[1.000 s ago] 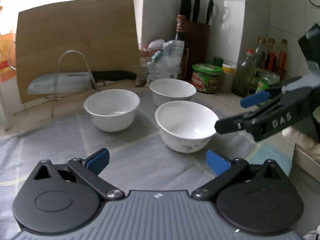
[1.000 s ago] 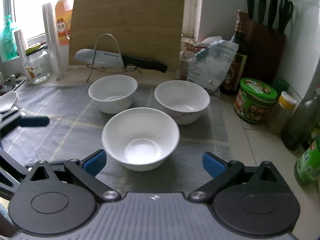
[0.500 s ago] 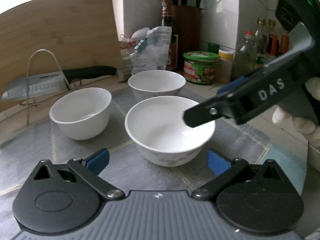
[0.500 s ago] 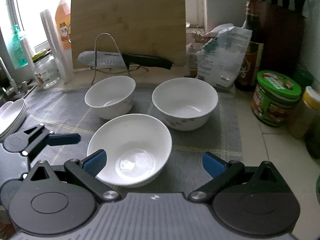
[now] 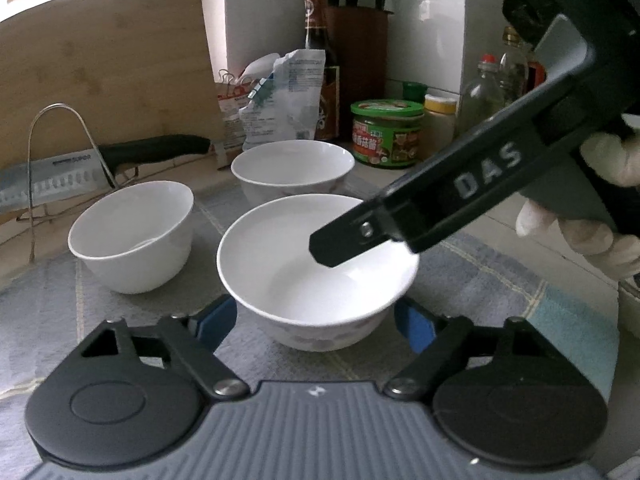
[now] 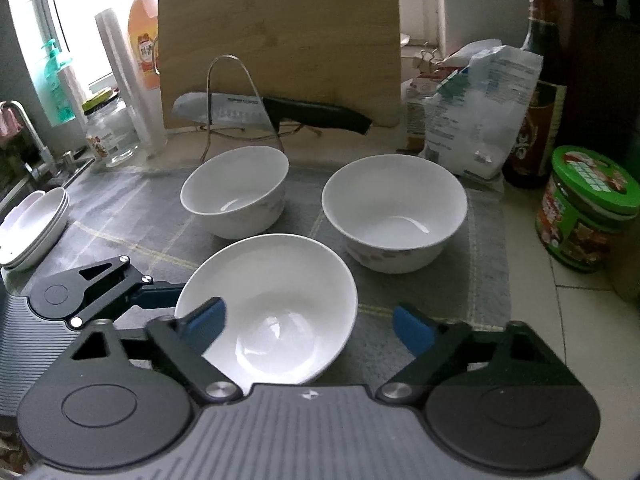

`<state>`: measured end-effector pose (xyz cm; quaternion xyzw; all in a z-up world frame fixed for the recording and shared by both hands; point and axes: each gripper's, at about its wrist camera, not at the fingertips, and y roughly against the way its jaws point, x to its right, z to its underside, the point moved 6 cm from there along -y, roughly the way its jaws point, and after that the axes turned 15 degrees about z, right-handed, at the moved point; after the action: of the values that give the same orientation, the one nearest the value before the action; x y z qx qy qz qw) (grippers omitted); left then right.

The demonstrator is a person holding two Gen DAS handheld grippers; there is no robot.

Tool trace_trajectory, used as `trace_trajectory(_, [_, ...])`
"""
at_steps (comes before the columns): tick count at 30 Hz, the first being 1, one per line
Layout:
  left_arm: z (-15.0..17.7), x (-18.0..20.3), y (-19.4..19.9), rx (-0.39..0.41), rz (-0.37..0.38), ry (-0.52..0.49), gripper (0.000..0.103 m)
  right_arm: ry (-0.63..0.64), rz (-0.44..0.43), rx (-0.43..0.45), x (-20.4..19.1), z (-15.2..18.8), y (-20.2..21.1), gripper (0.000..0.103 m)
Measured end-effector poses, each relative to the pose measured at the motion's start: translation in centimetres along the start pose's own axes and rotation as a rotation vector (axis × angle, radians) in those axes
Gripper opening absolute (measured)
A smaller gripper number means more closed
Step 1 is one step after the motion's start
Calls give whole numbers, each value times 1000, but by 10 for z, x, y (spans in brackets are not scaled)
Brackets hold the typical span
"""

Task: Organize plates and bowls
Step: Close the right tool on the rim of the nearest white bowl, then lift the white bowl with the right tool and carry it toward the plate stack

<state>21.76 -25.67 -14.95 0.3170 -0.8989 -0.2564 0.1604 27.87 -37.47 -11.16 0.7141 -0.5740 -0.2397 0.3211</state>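
Note:
Three white bowls stand on a grey cloth. My left gripper is around the nearest bowl. Its jaws are closing, and the blue pads touch the bowl's two sides. One of its fingers reaches the same bowl from the left. My right gripper hangs over that bowl with its jaws closing. Its left pad is above the bowl's inside. The right pad stands clear outside the wall. Its long finger crosses the bowl. Two more bowls sit behind.
A stack of white plates lies at the cloth's left end. At the back a knife rests on a wire rack before a leaning cutting board. A green-lidded jar, bottles and a bag crowd the right.
Both grippers came forward and down to the nearest bowl. The left jaws narrowed onto its sides. The right jaws narrowed too, and one finger now reaches over the bowl.

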Motion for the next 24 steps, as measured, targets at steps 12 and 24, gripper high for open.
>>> trace_trajectory(12, [0, 0, -1, 4, 11, 4, 85, 33, -31, -14, -6, -7, -12, 70])
trace_trajectory(24, [-1, -2, -2, -9, 20, 3, 85, 46, -23, -23, -9, -10, -13, 66])
